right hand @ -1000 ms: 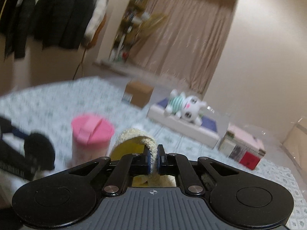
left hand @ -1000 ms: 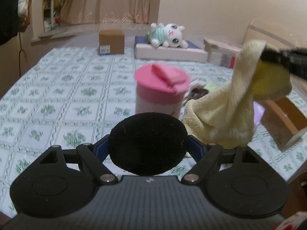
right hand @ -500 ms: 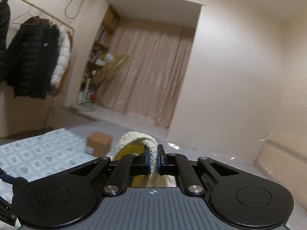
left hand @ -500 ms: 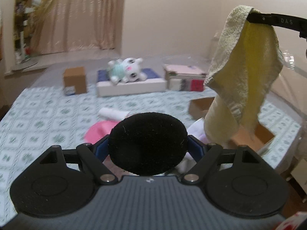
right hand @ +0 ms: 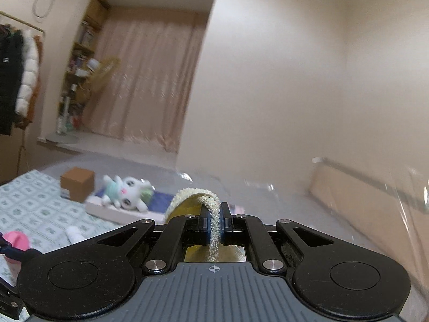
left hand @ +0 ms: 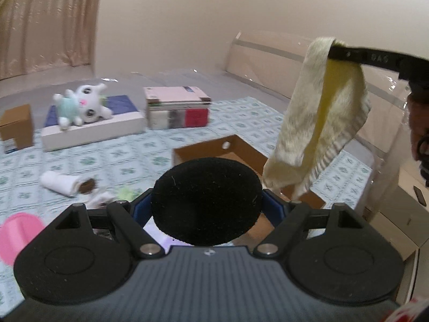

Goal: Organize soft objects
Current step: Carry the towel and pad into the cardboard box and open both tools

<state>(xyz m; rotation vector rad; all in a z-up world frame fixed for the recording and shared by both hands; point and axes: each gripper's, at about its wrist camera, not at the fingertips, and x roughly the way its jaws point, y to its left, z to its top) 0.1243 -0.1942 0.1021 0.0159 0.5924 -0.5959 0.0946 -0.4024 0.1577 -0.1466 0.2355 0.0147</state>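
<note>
Yellow towel [left hand: 319, 118] — pale terry cloth, pinched at its top fold by the right gripper [right hand: 213, 226], whose fingers are closed tight on the fabric. It hangs free in the air, its lower end dangling over the far right corner of the open cardboard box [left hand: 241, 150].

Black foam pad [left hand: 206, 201] — round, held between the blue-lined fingers of the left gripper [left hand: 206, 206], closed on it from both sides; it hides most of the box interior in the left wrist view.

Bed surface: green-and-white patterned sheet [left hand: 134, 158].

On the sheet:
- rolled white sock [left hand: 63, 183], lying on its side, dark patch at its open end, left of the box;
- small white and green items just beside it, too blurred to name;
- pink lid [left hand: 18, 233], at the near left edge, partly cut off.

Farther back:
- white plush toy [left hand: 80, 106] in a mint top, lying on a flat white and blue box [left hand: 93, 128];
- stack of pink and white boxes [left hand: 178, 111] just right of it;
- small brown carton [left hand: 16, 126] at the far left.
</note>
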